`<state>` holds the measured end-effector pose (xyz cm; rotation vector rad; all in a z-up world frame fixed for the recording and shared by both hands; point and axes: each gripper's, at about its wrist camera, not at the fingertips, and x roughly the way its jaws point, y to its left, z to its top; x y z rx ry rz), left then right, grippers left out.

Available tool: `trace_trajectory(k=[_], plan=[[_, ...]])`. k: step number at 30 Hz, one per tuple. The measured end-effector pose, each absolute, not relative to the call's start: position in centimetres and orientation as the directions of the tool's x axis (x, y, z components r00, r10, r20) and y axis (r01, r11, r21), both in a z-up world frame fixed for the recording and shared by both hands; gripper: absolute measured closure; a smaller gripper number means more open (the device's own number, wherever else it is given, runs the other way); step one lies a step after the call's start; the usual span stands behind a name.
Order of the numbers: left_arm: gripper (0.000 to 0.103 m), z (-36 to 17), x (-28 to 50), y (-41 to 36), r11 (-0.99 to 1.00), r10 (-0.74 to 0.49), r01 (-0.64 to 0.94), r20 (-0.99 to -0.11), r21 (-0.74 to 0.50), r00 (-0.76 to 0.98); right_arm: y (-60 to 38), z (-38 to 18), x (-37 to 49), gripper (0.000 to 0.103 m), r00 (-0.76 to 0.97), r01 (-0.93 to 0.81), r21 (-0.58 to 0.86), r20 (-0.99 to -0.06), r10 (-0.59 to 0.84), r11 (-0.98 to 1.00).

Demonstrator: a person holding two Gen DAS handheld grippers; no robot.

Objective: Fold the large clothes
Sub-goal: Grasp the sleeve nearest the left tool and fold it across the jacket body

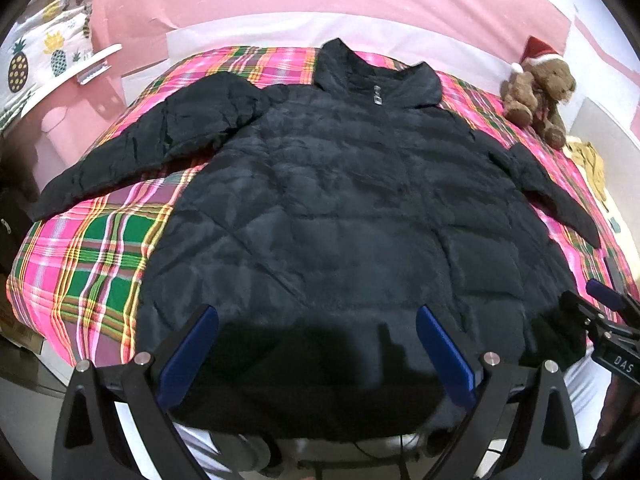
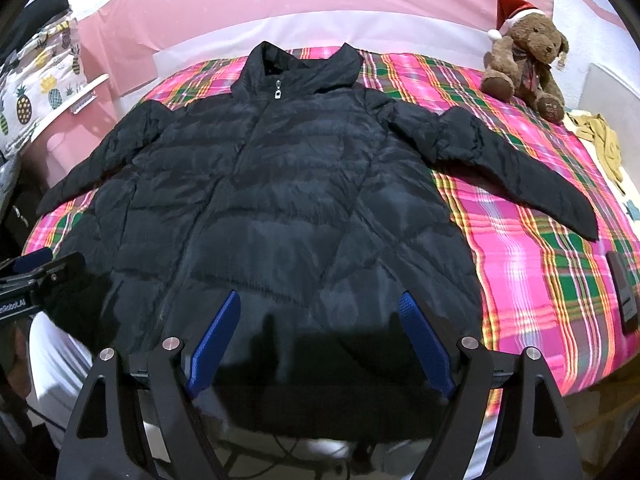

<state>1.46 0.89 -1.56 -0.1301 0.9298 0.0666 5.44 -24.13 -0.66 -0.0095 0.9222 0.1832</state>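
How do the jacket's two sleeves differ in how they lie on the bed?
The left sleeve bends at the elbow, its cuff at the blanket's edge; the right sleeve runs nearly straight, its cuff lying well onto the plaid. The right sleeve points away below the teddy bear; the left sleeve has no toy nearby. Both are black, quilted, and spread away from the jacket.
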Motion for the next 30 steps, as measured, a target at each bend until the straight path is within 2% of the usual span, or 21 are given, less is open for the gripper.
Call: trace_trajectory(k=[6,12,13,16,30], plan=[[0.003,-2.4,4.0,5.0,0.975,0.039,-0.197,-0.804,-0.098,0.593,-22.6,-0.7,8.9,0.021,0.591,-0.205,0.059,-0.789,0.172,0.977],[0.004,-3.5,6.7,10.4,0.948,0.147,-0.314,-0.796,-0.057,0.588,-20.2,-1.0,12.4,0.021,0.586,-0.260,0.036,-0.789,0.187,0.965],[0.006,-3.7,7.1,11.5,0.941,0.156,-0.334,-0.796,-0.061,0.585,-19.8,-1.1,13.0,0.021,0.585,-0.267,0.031,-0.789,0.188,0.963],[0.018,-4.2,8.3,14.7,0.911,0.215,-0.411,-0.794,-0.047,0.568,-18.8,-1.3,14.7,0.021,0.585,-0.286,0.021,-0.788,0.191,0.958],[0.018,-8.0,11.4,28.1,0.756,0.233,-0.622,-0.803,-0.205,0.548,-16.5,-3.2,20.3,0.021,0.572,-0.308,-0.007,-0.800,0.179,0.951]])
